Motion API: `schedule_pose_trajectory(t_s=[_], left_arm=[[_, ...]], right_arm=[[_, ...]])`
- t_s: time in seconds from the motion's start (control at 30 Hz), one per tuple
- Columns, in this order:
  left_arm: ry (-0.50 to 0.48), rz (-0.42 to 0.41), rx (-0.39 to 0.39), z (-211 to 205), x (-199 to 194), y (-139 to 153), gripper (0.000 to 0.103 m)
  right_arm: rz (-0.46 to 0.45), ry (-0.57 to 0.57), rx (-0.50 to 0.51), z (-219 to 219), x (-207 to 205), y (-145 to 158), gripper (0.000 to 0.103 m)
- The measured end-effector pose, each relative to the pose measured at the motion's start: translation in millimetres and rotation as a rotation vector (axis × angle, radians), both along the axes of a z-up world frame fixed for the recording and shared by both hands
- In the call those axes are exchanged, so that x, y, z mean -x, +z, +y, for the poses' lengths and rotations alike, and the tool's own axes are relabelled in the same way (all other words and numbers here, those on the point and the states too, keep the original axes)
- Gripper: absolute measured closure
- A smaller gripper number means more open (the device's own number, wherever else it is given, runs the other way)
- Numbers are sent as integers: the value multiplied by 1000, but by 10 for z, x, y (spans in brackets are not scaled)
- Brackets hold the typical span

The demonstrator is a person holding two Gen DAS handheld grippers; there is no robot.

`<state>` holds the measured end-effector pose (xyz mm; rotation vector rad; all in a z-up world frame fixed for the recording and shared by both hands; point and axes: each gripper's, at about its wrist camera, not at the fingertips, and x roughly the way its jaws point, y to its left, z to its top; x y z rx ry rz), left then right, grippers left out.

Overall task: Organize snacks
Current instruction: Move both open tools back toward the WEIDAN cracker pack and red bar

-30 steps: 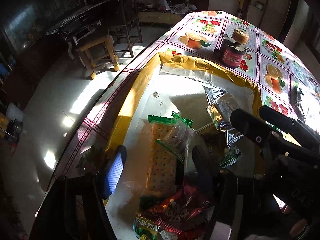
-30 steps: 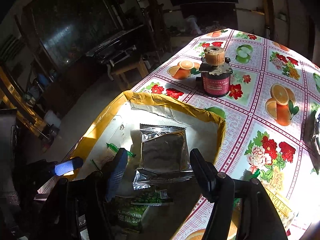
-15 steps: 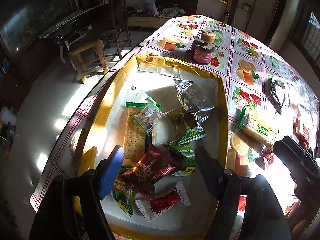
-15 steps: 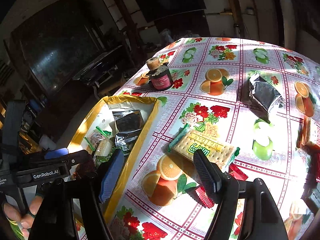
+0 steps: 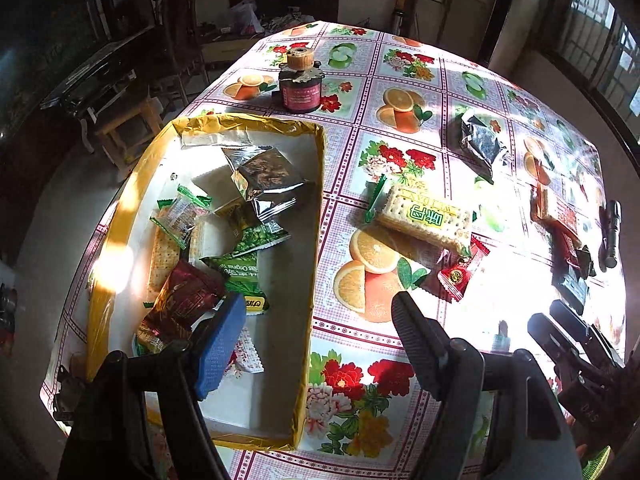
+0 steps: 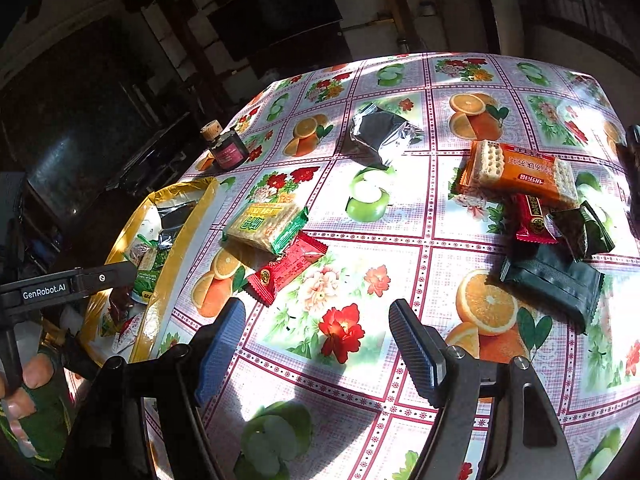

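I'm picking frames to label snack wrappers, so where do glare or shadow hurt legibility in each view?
Left wrist view: hard sunlight blows out the tablecloth at right, washing out the packets there; the box floor is half in shadow, and its silver pouch glints. Right wrist view: the green cracker pack reads clearly, the box is dim, and fisheye bends the edges.

- The cracker sleeve (image 5: pixel 163 254) in the yellow-rimmed box (image 5: pixel 316 208) lies mostly under a green-edged packet (image 5: pixel 181 218) and a dark red pouch (image 5: pixel 185 300).
- The white-and-red wrapper (image 5: pixel 247 354) is half hidden behind the left gripper (image 5: pixel 316 340)'s blue pad.
- Glare washes out the tablecloth (image 5: pixel 516 280) near the red packet (image 5: pixel 464 272).
- In the right wrist view the box's (image 6: pixel 176 240) contents are too small to tell apart.
- The dark flashlight-like object (image 6: pixel 634 168) is cut off by the picture's edge.
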<state>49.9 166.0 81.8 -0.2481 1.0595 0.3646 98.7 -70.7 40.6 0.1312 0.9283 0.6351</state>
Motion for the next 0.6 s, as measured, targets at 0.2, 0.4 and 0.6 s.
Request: schedule_pose_trajectory(t_s=[0.2,0.4,0.6], left_arm=[[-36,29,42,-238,-194,-101,29],[14,60,195,-255,-459,-313,29],[83,83,285,-197,-792,-425,29]], right_arm=[[-1,-10,-6,-109,-14,-30,25],[6,-19,-15,-186,-87,-71,25],[21,-11,-22,-205,-182,-134,25]])
